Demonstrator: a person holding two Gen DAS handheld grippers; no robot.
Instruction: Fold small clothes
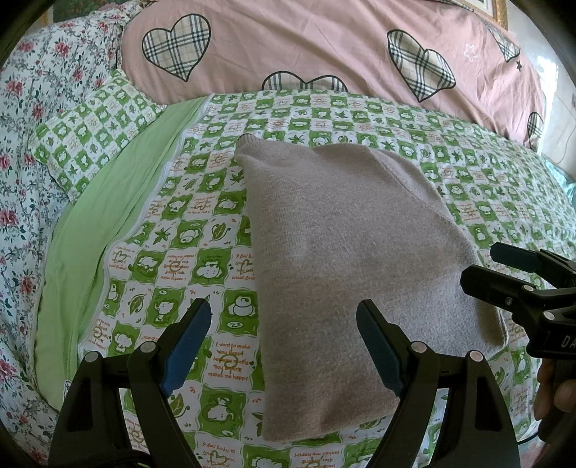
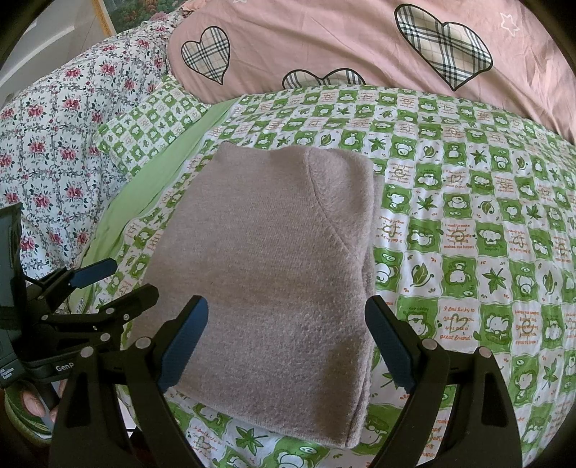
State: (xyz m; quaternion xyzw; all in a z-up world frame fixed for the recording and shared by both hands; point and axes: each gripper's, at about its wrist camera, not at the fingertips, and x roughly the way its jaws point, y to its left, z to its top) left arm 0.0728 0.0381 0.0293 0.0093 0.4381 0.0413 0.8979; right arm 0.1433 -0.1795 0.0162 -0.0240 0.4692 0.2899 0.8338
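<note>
Both cams sit right behind their own fingers, tilted steeply down at the bed from close up. The left wrist view looks from the left, so the folded grey knit (image 1: 345, 259) sits right of centre; the right wrist view has it (image 2: 266, 259) nearly dead centre. They share the green checked sheet (image 1: 201, 230) and pink heart quilt (image 1: 324, 43) (each also catches the other gripper at its edge).

A bed fills the frame, spread with a green-and-white checked cartoon sheet (image 1: 201, 223). Along the top lies a pink quilt with plaid hearts (image 1: 324, 46); upper left, floral bedding (image 1: 39, 93). Gilt picture frame (image 1: 498, 10) upper right, soft daylight throughout.
</note>
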